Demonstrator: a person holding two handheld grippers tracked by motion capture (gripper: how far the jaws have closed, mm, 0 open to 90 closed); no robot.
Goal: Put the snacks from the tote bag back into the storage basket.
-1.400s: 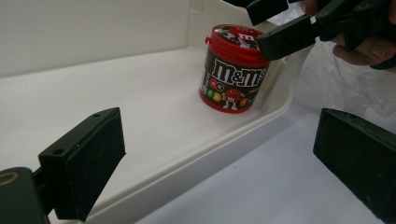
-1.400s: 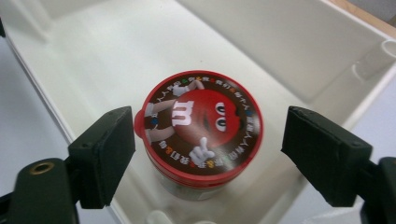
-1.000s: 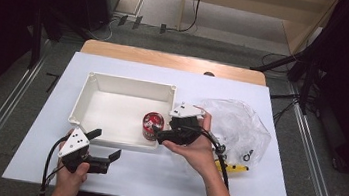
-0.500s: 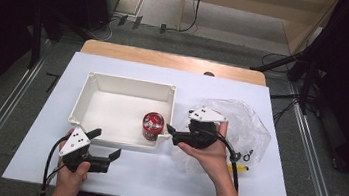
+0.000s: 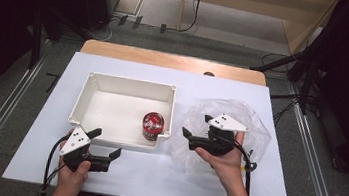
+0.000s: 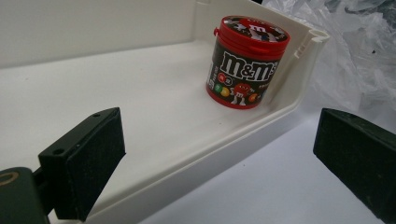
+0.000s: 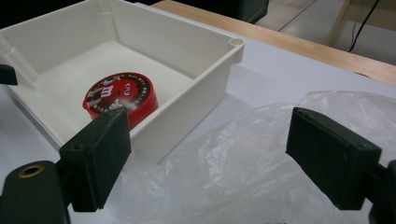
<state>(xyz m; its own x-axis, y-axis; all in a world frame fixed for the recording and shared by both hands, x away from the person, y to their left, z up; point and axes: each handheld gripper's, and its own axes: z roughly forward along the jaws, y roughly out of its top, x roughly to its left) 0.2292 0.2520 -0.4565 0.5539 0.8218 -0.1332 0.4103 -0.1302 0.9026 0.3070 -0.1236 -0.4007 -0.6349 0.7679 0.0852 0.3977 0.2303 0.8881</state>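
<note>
A red-lidded M&M's can (image 5: 153, 125) stands upright in the front right corner of a white bin (image 5: 132, 80). My right gripper (image 5: 195, 125) is open and holds nothing. It hovers to the right of the bin over a clear plastic bag (image 5: 247, 122). In the right gripper view the can (image 7: 121, 98) lies beyond the left jaw, inside the bin (image 7: 187, 32), with the bag (image 7: 261, 158) below. My left gripper (image 5: 105, 142) is open at the bin's front wall. Its own view faces the can (image 6: 245, 63) across the bin floor (image 6: 116, 84).
The white tabletop (image 5: 153, 176) has free room in front of the bin and to its left. A wooden edge (image 5: 172, 60) runs along the far side. A yellow item (image 5: 250, 165) lies by the bag under the right hand.
My right gripper has drawn back to the right, from beside the can at the bin to above the plastic bag. The can stays in the bin. The left gripper has not moved.
</note>
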